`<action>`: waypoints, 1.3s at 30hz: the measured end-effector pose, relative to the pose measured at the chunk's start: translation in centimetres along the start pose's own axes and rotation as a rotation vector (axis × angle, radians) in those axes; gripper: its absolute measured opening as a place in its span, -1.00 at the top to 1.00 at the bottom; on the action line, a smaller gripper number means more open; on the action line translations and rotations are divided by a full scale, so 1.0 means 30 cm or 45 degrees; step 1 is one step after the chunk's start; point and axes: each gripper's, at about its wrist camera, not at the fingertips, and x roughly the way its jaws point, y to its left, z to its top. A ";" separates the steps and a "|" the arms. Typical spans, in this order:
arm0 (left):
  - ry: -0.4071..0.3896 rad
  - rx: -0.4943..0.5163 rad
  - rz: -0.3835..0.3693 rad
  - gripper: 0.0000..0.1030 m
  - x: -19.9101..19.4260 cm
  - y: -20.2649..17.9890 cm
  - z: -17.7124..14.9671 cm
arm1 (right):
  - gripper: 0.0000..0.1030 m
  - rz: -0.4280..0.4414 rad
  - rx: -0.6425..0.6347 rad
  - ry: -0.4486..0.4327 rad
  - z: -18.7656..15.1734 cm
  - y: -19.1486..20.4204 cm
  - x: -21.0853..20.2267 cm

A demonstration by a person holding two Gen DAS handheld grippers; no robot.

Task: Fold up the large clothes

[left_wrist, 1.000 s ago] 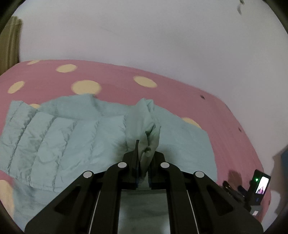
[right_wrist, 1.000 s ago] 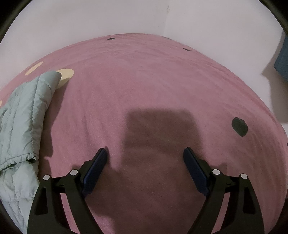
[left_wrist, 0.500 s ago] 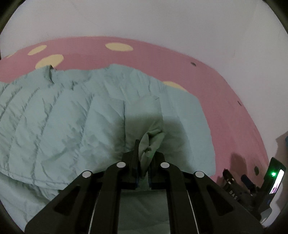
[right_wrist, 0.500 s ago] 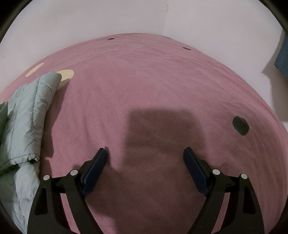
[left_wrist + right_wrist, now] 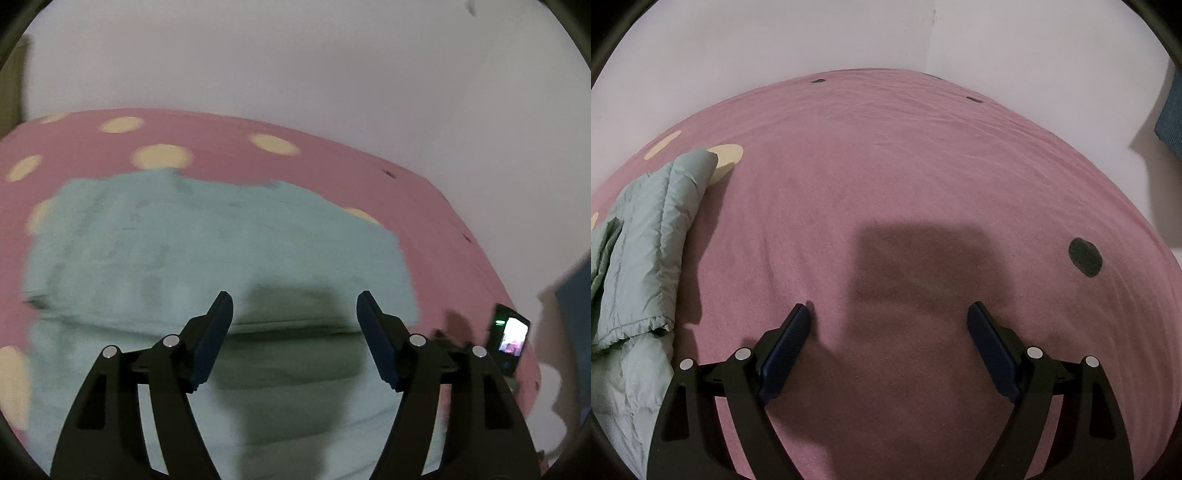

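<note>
**Jacket released onto the bed**

The jacket (image 5: 207,258) is a pale teal quilted puffer, lying folded on the pink bed (image 5: 332,162) with cream dots. In the left wrist view it is blurred: a broad flat panel with a crease line running across it in front of the gripper, and more of the same fabric below. In the right wrist view the jacket (image 5: 653,236) sits at the bed's left side, its stitched channels and a gathered hem plain to see, one rounded folded end touching a cream dot.

The left gripper (image 5: 294,306) hangs over the jacket, its jaws opening, nothing between them. A second ago it was clamped on a bunched fold of the fabric; that fold now lies flat. The right gripper (image 5: 888,314) stands wide apart over bare pink bed, empty, as it was before.

A small lit screen (image 5: 511,334) sits at the bed's right edge.
</note>
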 end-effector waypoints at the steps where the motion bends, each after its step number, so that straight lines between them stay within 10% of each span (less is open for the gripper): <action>1: -0.015 -0.016 0.037 -0.35 -0.024 0.056 -0.006 | -0.66 0.006 0.001 0.005 0.004 -0.003 -0.004; 7: -0.058 -0.159 0.342 -0.35 -0.137 0.440 -0.054 | -0.66 0.211 0.002 -0.108 0.049 0.056 -0.233; 14: -0.016 -0.308 0.425 -0.35 -0.125 0.654 -0.095 | -0.40 0.538 -0.207 -0.003 0.042 0.404 -0.307; 19: -0.005 -0.286 0.421 -0.35 -0.106 0.670 -0.098 | -0.36 0.554 -0.239 0.103 0.025 0.556 -0.232; 24: 0.008 -0.261 0.404 -0.35 -0.061 0.671 -0.086 | 0.70 0.575 -0.226 0.184 0.015 0.619 -0.181; 39: 0.118 -0.238 0.459 -0.39 0.082 0.694 -0.099 | 0.88 0.420 -0.239 0.159 0.004 0.545 -0.052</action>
